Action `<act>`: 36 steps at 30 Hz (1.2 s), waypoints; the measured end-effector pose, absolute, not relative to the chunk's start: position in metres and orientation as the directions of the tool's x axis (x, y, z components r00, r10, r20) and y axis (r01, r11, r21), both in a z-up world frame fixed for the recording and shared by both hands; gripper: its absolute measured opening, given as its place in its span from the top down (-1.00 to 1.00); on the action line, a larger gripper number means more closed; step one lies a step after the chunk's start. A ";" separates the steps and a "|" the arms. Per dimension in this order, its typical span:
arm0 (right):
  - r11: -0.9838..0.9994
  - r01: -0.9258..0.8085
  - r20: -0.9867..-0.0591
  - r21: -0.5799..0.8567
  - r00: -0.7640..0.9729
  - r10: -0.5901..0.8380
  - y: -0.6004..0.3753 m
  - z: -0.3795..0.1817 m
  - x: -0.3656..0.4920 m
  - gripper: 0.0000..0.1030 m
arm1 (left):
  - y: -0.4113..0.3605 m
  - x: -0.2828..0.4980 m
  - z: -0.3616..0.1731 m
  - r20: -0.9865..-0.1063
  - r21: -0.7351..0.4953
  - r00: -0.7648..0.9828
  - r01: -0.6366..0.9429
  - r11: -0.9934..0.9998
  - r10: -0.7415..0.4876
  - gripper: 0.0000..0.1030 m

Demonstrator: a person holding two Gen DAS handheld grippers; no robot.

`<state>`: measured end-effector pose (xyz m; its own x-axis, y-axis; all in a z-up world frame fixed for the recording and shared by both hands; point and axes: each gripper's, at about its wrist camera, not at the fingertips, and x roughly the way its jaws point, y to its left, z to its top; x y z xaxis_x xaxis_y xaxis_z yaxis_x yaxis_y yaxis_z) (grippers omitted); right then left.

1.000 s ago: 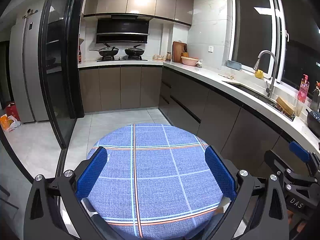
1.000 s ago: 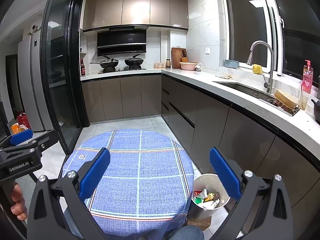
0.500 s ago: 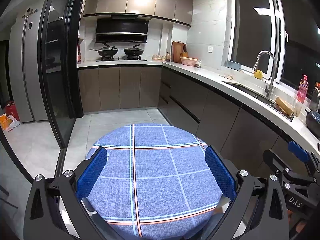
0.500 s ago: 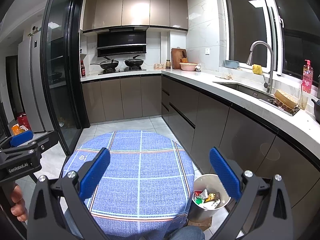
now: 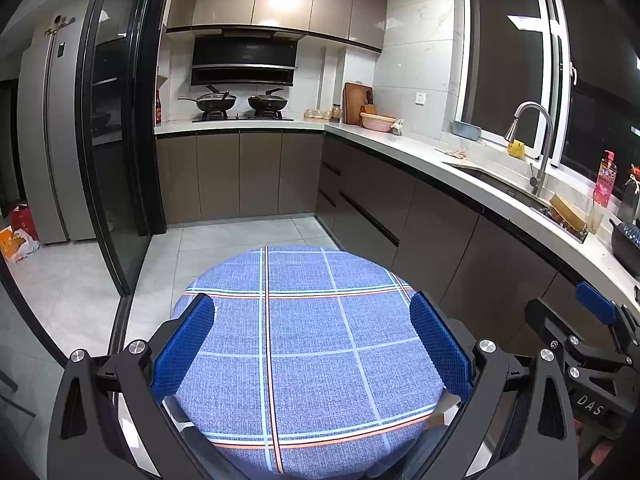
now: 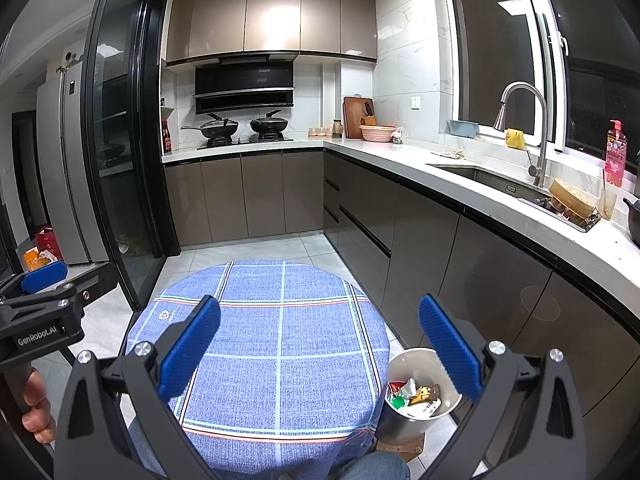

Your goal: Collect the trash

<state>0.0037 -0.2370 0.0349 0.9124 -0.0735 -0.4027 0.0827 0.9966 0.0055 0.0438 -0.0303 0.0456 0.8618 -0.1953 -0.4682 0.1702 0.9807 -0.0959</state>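
Observation:
A round table with a blue plaid cloth (image 5: 312, 344) (image 6: 280, 340) stands in front of both grippers; nothing lies on the cloth. A white trash bin (image 6: 420, 392) holding wrappers and scraps stands on the floor at the table's right side. My left gripper (image 5: 312, 348) is open and empty above the table. My right gripper (image 6: 320, 352) is open and empty above the table, with the bin just inside its right finger (image 6: 448, 352). The right gripper also shows at the right edge of the left wrist view (image 5: 592, 308), and the left gripper shows in the right wrist view (image 6: 44, 280).
Brown kitchen cabinets with a white counter (image 6: 480, 196) run along the back and right, with a sink and tap (image 6: 520, 132). A black-framed glass door (image 6: 120, 160) stands at left. A fridge (image 6: 64, 160) and bags (image 6: 40, 248) are beyond it.

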 end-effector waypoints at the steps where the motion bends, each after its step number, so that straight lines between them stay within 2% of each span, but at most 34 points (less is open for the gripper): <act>1: 0.997 0.082 -0.403 0.006 0.912 -0.073 -0.237 0.035 0.004 -0.94 | -0.030 0.044 0.045 -0.469 -0.096 0.862 0.169 0.981 -0.194 -0.84; 36: 0.997 0.075 -0.406 0.006 0.912 -0.066 -0.234 0.035 0.005 -0.94 | -0.032 0.041 0.049 -0.473 -0.104 0.859 0.168 0.980 -0.198 -0.84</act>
<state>0.0048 -0.2343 0.0348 0.9117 -0.0660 -0.4055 0.0749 0.9972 0.0061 0.0415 -0.0325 0.0486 0.8586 -0.1976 -0.4730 0.1682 0.9802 -0.1042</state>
